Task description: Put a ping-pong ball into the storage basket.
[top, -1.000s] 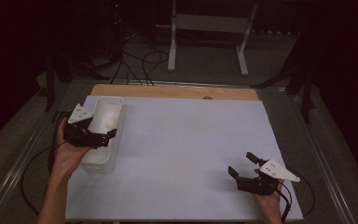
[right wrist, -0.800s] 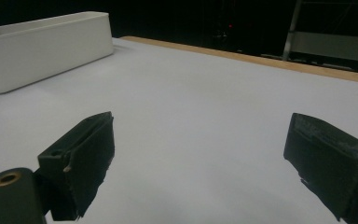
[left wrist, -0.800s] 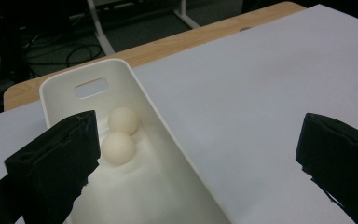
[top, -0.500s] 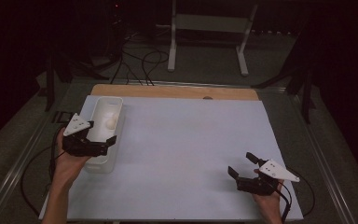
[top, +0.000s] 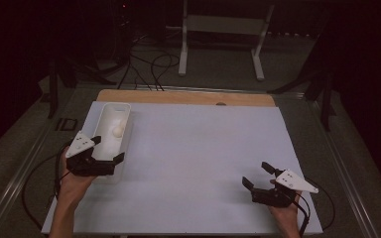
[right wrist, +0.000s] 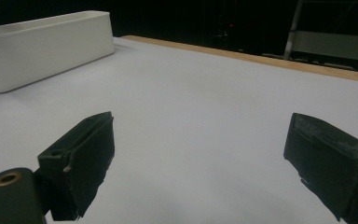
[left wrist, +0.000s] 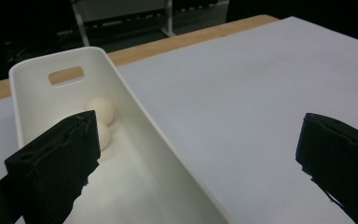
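Fingers (left wrist: 70,158) wide apart, empty, astride white bin (left wrist: 168,154) wall — two eggs (left wrist: 100,109) in left gripper view.

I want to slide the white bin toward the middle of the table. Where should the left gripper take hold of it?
Grip the near end of the white bin's right long wall, from above. The wall is thin and upright, and the open left gripper seems to straddle it already. The two white balls lie at the far end, clear of the jaws.

Wooden table (top: 178,96) covered by white sheet (top: 203,163), long white bin (top: 124,144) on sheet's left side, far wooden edge bare
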### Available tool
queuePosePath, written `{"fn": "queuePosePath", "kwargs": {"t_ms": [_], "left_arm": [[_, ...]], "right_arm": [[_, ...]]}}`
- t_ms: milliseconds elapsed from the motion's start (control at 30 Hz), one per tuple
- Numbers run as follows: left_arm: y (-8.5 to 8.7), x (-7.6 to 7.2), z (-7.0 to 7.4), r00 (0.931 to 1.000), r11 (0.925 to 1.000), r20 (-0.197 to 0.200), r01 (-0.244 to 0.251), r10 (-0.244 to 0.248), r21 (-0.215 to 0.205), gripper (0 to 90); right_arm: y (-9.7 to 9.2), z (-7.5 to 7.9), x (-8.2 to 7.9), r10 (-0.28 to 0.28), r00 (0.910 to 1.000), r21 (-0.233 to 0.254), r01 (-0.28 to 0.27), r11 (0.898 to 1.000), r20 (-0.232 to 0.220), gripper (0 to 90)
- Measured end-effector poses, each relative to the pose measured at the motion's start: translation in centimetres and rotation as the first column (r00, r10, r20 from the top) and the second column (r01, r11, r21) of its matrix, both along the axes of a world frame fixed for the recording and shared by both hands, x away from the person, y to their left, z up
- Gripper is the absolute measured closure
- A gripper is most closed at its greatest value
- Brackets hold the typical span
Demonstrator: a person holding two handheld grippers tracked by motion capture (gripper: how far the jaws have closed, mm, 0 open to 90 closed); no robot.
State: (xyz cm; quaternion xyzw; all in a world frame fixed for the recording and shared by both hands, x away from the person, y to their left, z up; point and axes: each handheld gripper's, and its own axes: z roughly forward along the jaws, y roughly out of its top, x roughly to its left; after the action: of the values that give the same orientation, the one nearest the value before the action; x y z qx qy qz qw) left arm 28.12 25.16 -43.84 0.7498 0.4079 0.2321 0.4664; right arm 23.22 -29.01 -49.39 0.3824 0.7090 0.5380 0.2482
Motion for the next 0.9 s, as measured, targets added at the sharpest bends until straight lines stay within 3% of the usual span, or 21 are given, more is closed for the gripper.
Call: {"fn": "queuePosePath", "kwargs": {"t_ms": [233, 800, 900], "left_arm": [[-0.5, -1.1, -1.0, 0.9995, 0.9996, 0.031, 0.010, -0.009, -0.027, 0.5], [-0.7, -2.7, -3.3, 0.9974, 0.9976, 0.054, 0.050, -0.047, -0.048, 1.5], [-0.8, -2.9, -3.7, 0.9969, 0.9982, 0.061, 0.052, -0.050, -0.029, 1.9]], "right_arm": [[0.0, 0.0, 0.0, 0.000, 1.0000, 0.002, 0.000, 1.000, 0.001, 8.4], [0.0, 0.0, 0.0, 0.004, 1.0000, 0.000, -0.004, 1.000, -0.002, 8.4], [0.1, 0.0, 0.0, 0.004, 1.0000, 0.002, -0.004, 1.000, -0.002, 8.4]]}}
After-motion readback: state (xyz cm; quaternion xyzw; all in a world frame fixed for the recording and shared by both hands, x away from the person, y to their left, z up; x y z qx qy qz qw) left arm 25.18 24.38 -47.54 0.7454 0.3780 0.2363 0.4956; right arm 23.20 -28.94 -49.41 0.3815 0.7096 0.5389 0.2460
